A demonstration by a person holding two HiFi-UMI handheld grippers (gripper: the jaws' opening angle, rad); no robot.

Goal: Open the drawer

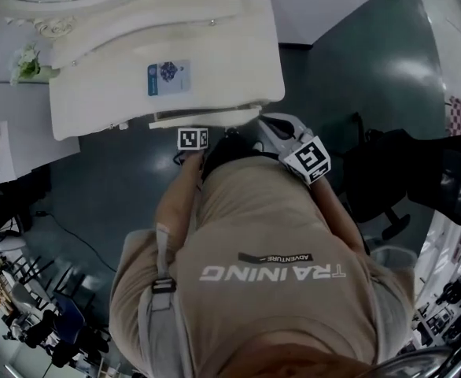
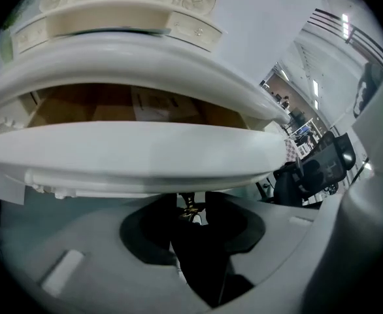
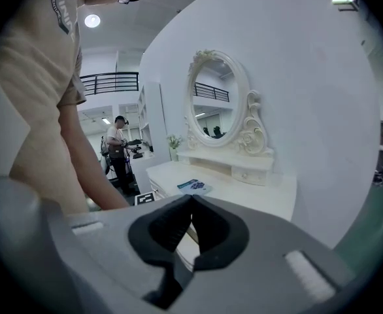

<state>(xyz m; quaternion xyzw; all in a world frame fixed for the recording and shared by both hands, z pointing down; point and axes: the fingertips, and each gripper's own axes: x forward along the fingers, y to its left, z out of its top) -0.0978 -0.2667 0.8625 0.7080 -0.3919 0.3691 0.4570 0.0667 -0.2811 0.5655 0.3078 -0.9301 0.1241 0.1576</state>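
A white dressing table has its drawer pulled out a little from under the top. In the left gripper view the drawer front fills the middle, and the brown inside shows above it. My left gripper is shut on the small brass drawer handle under the front; its marker cube sits just before the drawer. Off to the drawer's right, my right gripper is held up, and its jaws are shut on nothing.
A blue booklet lies on the table top, with flowers at its left end and an oval mirror behind. A black office chair stands at the right. Another person stands far back.
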